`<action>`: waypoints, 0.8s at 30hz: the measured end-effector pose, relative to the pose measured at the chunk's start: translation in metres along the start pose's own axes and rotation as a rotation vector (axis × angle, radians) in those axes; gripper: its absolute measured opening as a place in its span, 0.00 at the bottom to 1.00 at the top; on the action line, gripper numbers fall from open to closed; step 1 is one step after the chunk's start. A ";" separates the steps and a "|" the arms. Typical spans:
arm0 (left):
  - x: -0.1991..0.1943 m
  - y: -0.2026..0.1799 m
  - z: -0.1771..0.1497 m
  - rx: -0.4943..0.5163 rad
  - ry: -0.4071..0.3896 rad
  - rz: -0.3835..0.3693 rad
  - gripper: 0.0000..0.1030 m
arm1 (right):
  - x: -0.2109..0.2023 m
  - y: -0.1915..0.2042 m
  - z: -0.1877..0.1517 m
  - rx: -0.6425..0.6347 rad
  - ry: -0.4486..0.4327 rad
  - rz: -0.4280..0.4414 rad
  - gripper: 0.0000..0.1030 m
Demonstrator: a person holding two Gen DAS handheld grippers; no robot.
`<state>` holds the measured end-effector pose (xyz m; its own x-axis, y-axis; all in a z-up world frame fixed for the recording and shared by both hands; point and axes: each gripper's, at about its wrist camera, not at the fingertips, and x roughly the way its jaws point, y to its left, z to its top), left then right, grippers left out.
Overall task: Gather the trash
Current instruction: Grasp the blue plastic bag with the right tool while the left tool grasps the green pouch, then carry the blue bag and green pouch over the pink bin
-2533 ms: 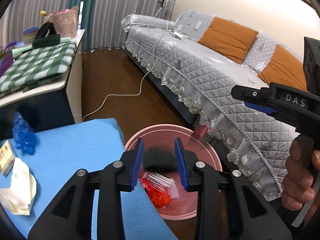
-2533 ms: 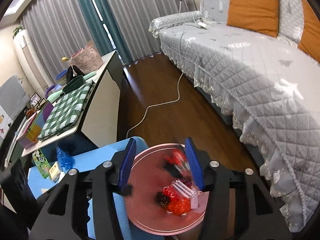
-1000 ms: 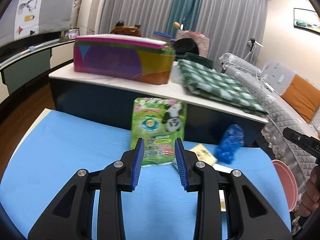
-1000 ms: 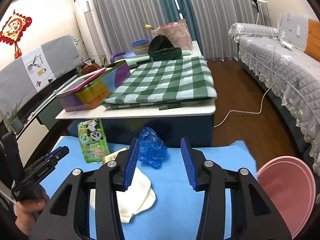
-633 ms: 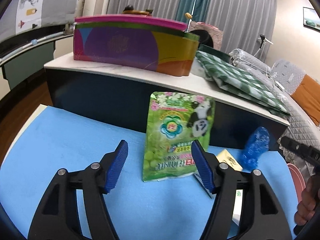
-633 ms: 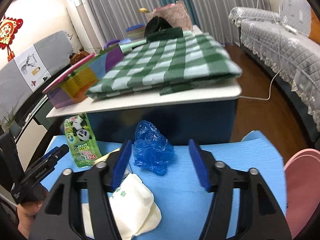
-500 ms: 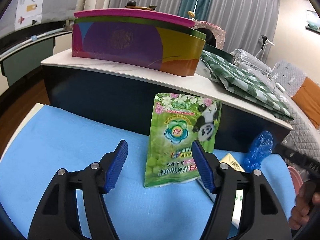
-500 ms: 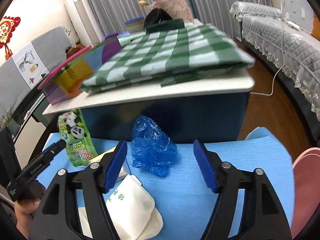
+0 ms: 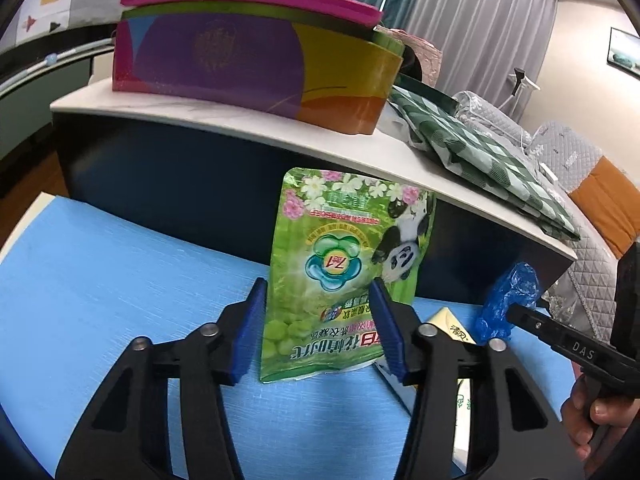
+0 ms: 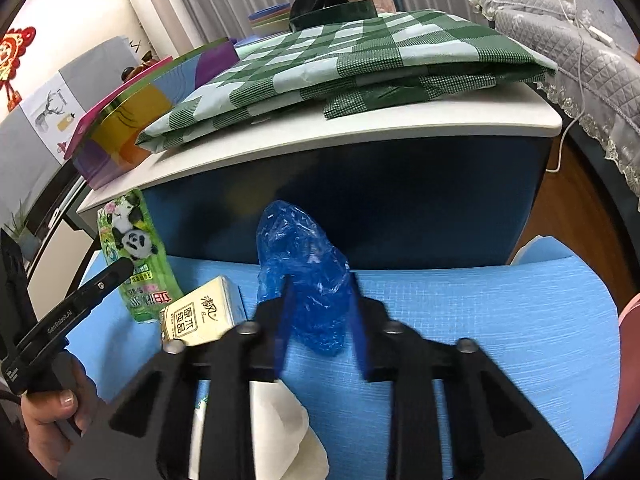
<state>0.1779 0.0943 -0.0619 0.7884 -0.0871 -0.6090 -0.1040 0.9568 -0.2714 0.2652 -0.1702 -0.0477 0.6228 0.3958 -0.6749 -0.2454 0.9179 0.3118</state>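
**Both grippers closing around trash on the blue mat**

Left wrist view: left gripper (image 9: 318, 322) half open and closing, blue pads either side of the lower part of a green pouch (image 9: 344, 276) with a panda print, not yet pressing on it. Pouch upright, leaning on the dark front of a cabinet (image 9: 160, 184) straight ahead. Blue mat (image 9: 100, 280) underneath. To the right of the jaws, a crumpled blue bag (image 9: 508, 304) and the tip of the right gripper.

Right wrist view: right gripper (image 10: 320, 320) narrow and closing, pads blurred, touching both sides of the blue bag (image 10: 304, 272); firm grip hard to confirm. Left of the jaws, a small carton (image 10: 200, 316), then the pouch (image 10: 136, 264). Below the left finger, white paper (image 10: 288, 432). Far right, a pink bin rim (image 10: 628, 360).
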 end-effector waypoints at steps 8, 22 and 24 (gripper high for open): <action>-0.026 -0.011 0.000 0.042 -0.011 -0.004 0.28 | -0.029 0.008 0.006 -0.007 -0.051 0.000 0.04; -0.106 -0.051 -0.001 0.134 -0.078 -0.056 0.00 | -0.127 0.029 -0.010 -0.076 -0.140 -0.097 0.03; -0.118 -0.058 -0.002 0.144 -0.088 -0.062 0.00 | -0.138 0.029 -0.014 -0.085 -0.146 -0.113 0.03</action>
<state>0.0902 0.0482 0.0245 0.8411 -0.1283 -0.5254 0.0291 0.9808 -0.1929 0.1614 -0.1975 0.0451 0.7496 0.2878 -0.5961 -0.2264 0.9577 0.1778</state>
